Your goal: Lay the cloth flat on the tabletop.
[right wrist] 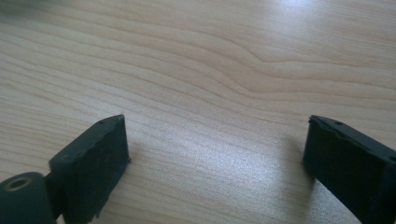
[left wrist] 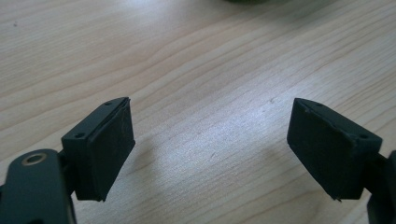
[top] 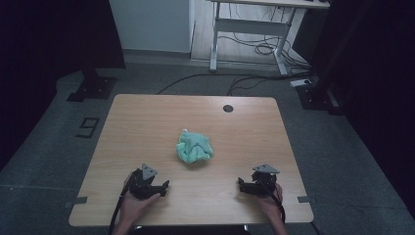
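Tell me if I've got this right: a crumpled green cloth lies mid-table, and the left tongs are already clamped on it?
Not quite. The green cloth does lie mid-table, but the left tongs are open and apart from it, near the table's front edge. The high view shows this.

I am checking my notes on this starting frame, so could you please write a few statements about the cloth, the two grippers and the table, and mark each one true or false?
1. The crumpled green cloth lies near the middle of the wooden table. True.
2. The left gripper is shut on the cloth. False: its jaws stand open over bare wood near the front edge, apart from the cloth.
3. The right gripper is open with nothing between its jaws. True.
4. The cloth is spread out flat. False: it sits bunched in a heap.
5. A dark round hole marks the table's far side. True.
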The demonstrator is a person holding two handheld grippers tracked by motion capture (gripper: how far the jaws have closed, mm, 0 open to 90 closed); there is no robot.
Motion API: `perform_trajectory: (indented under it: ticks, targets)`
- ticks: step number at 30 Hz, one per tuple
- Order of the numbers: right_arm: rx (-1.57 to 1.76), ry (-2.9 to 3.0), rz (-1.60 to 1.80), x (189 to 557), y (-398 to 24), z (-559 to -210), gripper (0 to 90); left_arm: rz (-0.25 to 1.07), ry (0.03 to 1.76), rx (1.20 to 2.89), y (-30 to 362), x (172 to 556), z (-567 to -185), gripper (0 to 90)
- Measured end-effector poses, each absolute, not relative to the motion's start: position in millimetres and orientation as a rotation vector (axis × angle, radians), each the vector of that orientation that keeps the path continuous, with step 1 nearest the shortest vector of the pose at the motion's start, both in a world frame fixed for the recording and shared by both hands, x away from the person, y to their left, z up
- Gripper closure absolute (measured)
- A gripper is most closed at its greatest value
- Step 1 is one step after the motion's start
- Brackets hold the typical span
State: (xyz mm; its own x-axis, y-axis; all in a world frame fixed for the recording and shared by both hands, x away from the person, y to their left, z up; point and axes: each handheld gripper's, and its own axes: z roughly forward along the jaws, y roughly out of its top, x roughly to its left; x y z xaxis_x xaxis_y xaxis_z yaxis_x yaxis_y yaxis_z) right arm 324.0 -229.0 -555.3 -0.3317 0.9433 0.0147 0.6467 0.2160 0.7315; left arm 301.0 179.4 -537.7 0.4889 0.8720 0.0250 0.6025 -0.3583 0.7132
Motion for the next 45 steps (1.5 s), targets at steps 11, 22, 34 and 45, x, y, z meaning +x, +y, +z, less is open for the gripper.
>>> perform_trajectory:
  ticks: [11, 22, 34, 45]
  targets:
    - [1.448, 1.984, 1.039, 320.0, -235.4, -542.2, 19.4, 0.522, 1.187, 2.036, 185.3, 295.6, -529.9, 21.3]
    - [1.397, 2.019, 1.095, 324.1, -224.8, -537.8, 23.7, 0.498, 1.205, 2.031, 183.0, 300.5, -523.7, 24.6]
    - [1.329, 2.02, 1.173, 334.8, -209.8, -527.3, 28.3, 0.475, 1.204, 2.019, 187.3, 292.4, -525.3, 24.8]
    - [1.278, 2.08, 1.229, 365.3, -172.8, -512.1, 30.6, 0.462, 1.2, 2.017, 188.1, 289.1, -526.6, 24.9]
